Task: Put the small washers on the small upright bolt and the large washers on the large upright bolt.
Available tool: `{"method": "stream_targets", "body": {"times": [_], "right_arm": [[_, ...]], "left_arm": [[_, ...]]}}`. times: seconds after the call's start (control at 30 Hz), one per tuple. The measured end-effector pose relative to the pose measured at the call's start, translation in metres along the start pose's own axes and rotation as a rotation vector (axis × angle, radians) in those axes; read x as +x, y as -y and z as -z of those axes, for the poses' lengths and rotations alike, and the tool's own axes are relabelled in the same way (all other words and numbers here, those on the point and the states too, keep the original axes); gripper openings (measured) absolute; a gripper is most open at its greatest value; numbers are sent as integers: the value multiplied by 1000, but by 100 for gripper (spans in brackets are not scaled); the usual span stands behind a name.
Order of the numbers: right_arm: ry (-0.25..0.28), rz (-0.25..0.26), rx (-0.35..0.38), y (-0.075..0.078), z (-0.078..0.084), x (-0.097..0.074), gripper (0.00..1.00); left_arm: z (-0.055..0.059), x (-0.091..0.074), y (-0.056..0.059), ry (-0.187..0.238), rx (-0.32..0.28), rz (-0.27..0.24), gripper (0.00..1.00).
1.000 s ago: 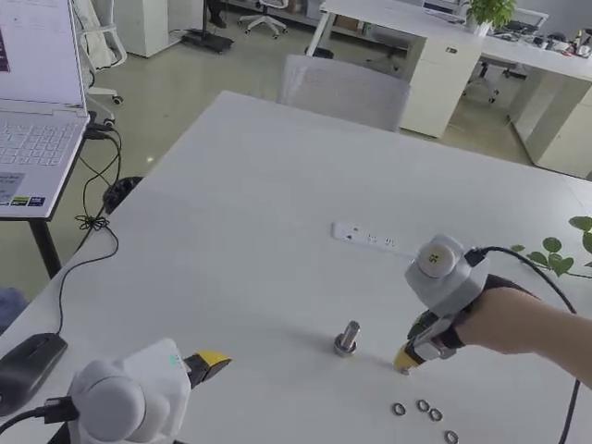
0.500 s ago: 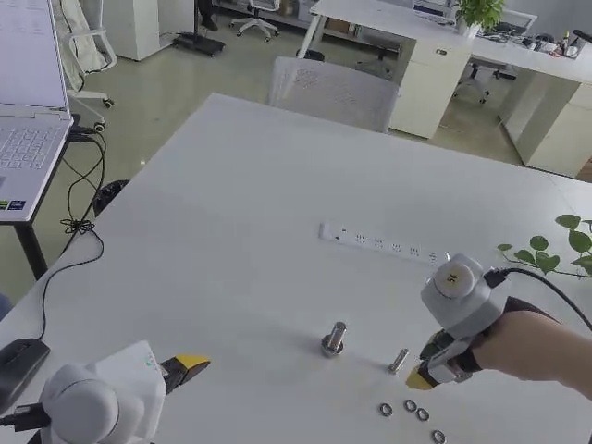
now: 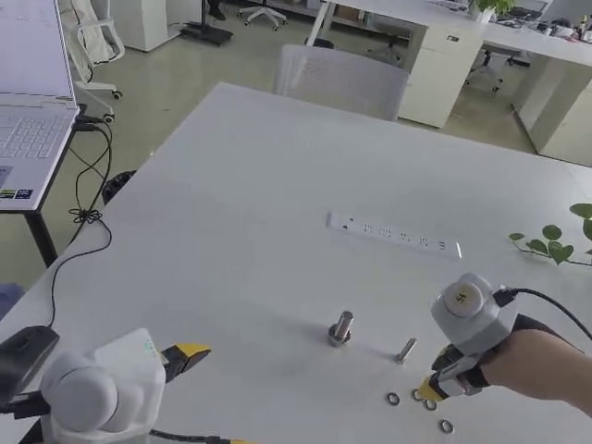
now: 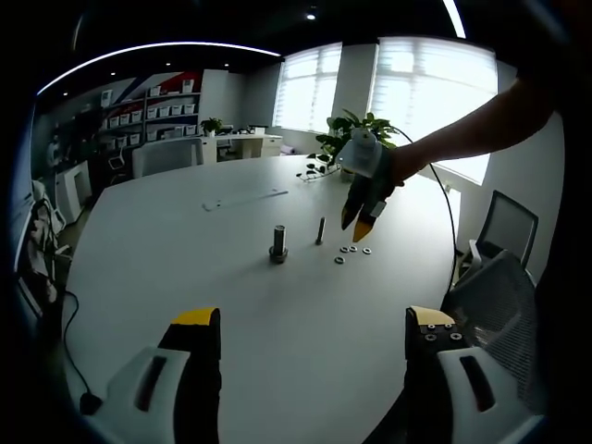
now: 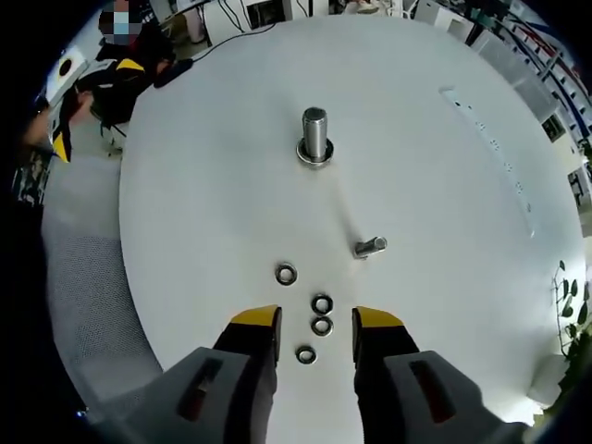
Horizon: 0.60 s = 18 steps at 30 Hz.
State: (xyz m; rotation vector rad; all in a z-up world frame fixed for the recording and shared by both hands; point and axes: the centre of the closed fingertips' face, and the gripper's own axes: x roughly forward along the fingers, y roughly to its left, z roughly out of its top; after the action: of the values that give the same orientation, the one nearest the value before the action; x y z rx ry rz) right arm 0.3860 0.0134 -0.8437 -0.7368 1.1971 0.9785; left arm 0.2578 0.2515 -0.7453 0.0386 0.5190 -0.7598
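Small silver metal washers [image 5: 322, 303] lie loose between the right gripper's [image 5: 316, 319] parted jaws; left gripper [image 4: 312, 319] spread wide, seemingly empty.

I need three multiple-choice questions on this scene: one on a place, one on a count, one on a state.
1. Where do the loose washers lie? A. on the table, just ahead of the right gripper; B. between the jaws of the left gripper; C. on top of the right gripper.
2. How many loose washers are there? A. two; B. four; C. seven.
3. The left gripper is: A. open and empty; B. shut on one washer; C. shut on two washers.
Answers: 1 A, they lie before its jaws; 2 B, four rings show; 3 A, its jaws stand apart.
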Motion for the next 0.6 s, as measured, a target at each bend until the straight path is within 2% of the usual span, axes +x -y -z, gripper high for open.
{"method": "stream_targets", "body": {"times": [0.4,0.6], "right_arm": [[-8,8,4,4,5,19,31],[-14,17,1,6,6,22,29]], "left_arm": [[-3,5,7,-8,-3,13,82],[-5,4,6,-8,-3,14,81]]}}
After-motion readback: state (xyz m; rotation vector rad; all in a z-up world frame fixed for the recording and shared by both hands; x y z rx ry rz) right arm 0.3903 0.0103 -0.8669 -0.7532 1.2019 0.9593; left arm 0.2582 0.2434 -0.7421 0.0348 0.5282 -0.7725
